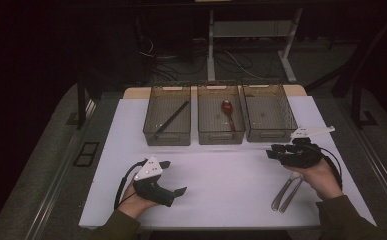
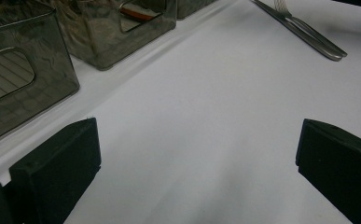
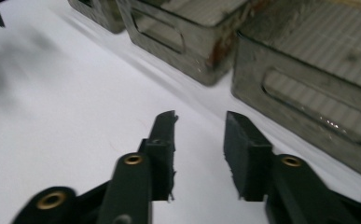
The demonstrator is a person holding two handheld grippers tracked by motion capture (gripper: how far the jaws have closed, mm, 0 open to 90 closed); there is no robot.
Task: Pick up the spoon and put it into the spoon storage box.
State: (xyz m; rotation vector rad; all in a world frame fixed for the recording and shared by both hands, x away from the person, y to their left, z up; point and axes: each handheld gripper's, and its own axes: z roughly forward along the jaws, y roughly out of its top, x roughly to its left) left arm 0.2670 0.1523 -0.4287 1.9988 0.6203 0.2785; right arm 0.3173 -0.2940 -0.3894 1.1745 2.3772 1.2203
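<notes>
Left gripper point(image 2: 197, 154) open; tongs point(image 1: 287, 192) lie handle-end near, tips away.

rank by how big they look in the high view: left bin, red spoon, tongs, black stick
1. left bin, by far the largest.
2. black stick and tongs: similar length, and the tongs lie nearer the camera, partly under the right hand, so no ranking.
3. red spoon, smallest.
</notes>
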